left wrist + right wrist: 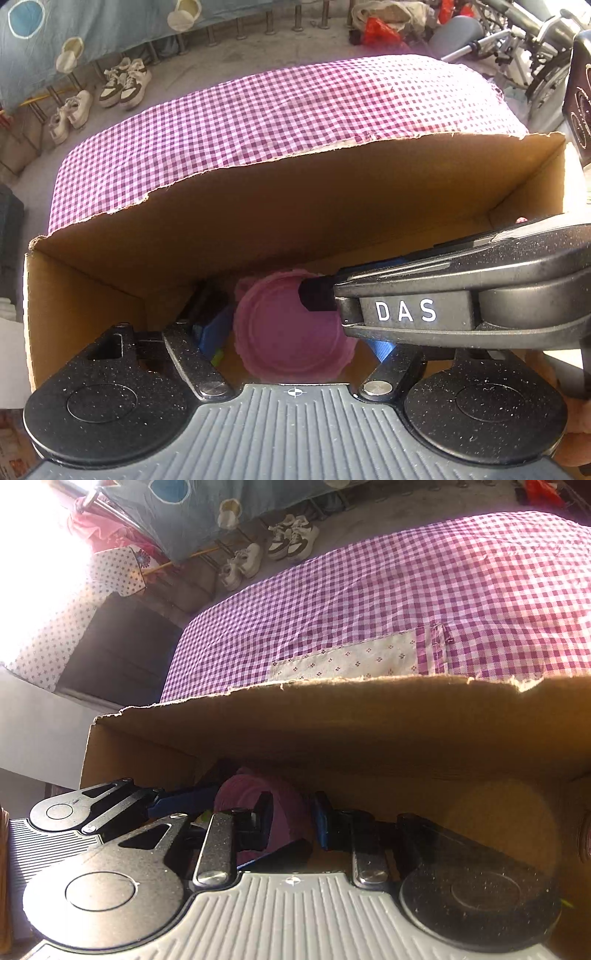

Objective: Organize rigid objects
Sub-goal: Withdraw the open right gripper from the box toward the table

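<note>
Your left hand-held gripper (291, 332) gapes over one pink bowl (291, 332); right hand-held gripper (291, 821) pinches its rim, inside one torn-edged box (332, 206).

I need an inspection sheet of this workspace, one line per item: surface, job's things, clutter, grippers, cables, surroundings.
Surface: a table under a purple checked cloth, with a pale patch sewn on, seen from the right wrist.
Job's things: an open cardboard box with a torn rim; inside it a pink round lid and blue items beside it.
Clutter: nothing seen on the cloth.
Grippers: left hand-held gripper open above the pink lid; right hand-held gripper reaches into the box, its jaws narrow, either side of the pink lid; contact cannot be told.
Cables: nothing seen.
Surroundings: sneakers on the floor, a blue hanging sheet, a wheelchair frame.
</note>
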